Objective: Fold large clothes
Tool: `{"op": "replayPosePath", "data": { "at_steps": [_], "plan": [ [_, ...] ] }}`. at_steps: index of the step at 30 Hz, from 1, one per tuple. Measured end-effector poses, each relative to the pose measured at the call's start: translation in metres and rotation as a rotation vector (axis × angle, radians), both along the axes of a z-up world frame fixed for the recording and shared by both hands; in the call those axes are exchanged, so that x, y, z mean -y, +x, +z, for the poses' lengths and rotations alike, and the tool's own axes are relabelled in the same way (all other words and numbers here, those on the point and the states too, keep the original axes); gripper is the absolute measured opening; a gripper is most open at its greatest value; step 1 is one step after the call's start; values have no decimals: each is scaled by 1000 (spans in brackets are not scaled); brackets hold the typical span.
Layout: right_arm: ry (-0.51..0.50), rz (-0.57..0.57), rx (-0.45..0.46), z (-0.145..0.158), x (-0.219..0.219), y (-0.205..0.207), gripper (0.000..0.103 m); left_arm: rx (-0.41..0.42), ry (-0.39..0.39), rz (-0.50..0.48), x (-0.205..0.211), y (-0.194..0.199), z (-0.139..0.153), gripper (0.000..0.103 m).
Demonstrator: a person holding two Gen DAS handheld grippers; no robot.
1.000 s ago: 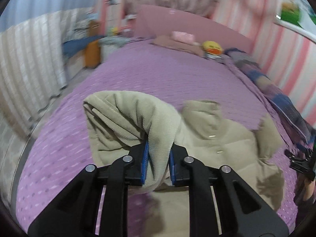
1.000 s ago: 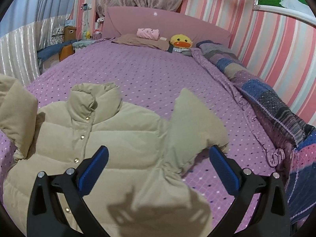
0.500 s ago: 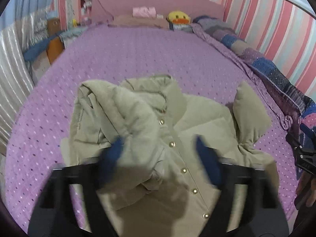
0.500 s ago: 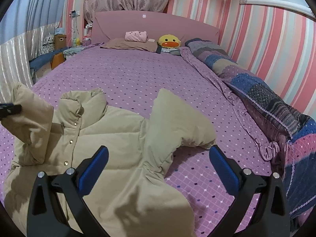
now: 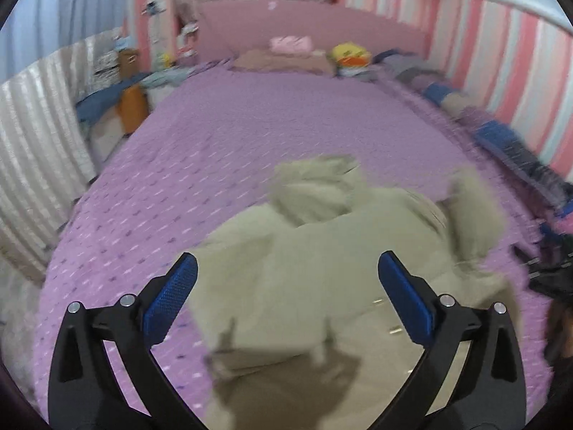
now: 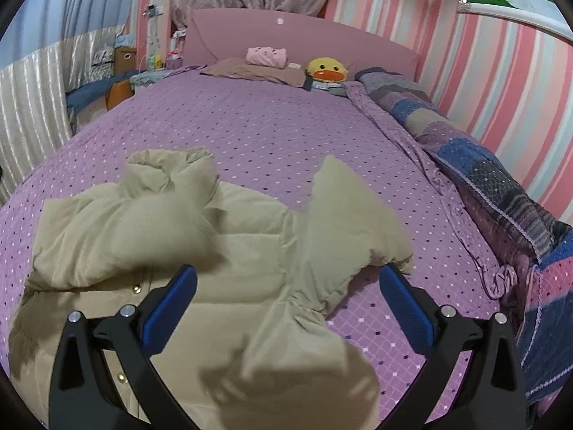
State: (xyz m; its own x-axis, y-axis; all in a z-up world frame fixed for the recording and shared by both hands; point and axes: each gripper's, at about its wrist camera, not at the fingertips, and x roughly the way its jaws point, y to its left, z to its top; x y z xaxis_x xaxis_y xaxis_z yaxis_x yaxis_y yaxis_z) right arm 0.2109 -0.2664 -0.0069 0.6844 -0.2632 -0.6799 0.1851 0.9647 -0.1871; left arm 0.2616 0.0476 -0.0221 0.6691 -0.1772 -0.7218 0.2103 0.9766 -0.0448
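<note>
A beige puffer jacket (image 6: 222, 251) lies front up on the purple dotted bedspread (image 6: 272, 132). Its left sleeve (image 6: 118, 236) lies folded across the chest. Its right sleeve (image 6: 351, 225) sticks out to the right. My right gripper (image 6: 286, 308) is open and empty above the jacket's lower right part. In the blurred left wrist view the jacket (image 5: 315, 268) lies below my left gripper (image 5: 286, 301), which is open and empty.
A patchwork quilt (image 6: 501, 193) runs along the bed's right side by the striped wall. A pillow (image 6: 258, 70), a pink roll (image 6: 266, 57) and a yellow duck toy (image 6: 326, 70) lie by the headboard. Boxes and clutter (image 6: 118, 86) stand left of the bed.
My left gripper let go of the left sleeve, which now lies folded over the jacket's chest, and opened wide. The right gripper stayed open and shifted slightly.
</note>
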Motion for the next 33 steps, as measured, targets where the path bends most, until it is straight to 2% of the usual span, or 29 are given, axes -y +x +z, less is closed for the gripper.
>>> {"op": "replayPosePath", "data": {
  "at_steps": [5,9,11,18,19,21,23,24,26,33],
  "plan": [
    [19,29,-43,-15,-10,18,102,-91,45,68,-28,17,-50,100],
    [96,77,-91,-38,-10,48,102,-144,56,102,-47,28,-78,100],
    [152,123,-127,-56,-10,69,102,-162,60,113,-50,31,-88,100],
    [324,158,-231,-116,1,135,101,-177,93,128,-51,35,-100,100],
    [361,169,-243,-123,2,140,99,-176,97,130,-49,36,-101,100],
    [409,187,-260,-130,-2,141,71,-175,99,131,-47,39,-102,100],
    [429,197,-263,-131,-5,137,21,-173,99,129,-45,40,-100,100],
    [409,198,-254,-129,-6,134,16,-173,99,126,-41,43,-100,100],
    [365,210,-236,-122,-9,124,12,-175,100,119,-34,47,-101,100],
    [271,204,-229,-107,-7,85,11,-156,114,66,-4,43,-100,100]
  ]
}}
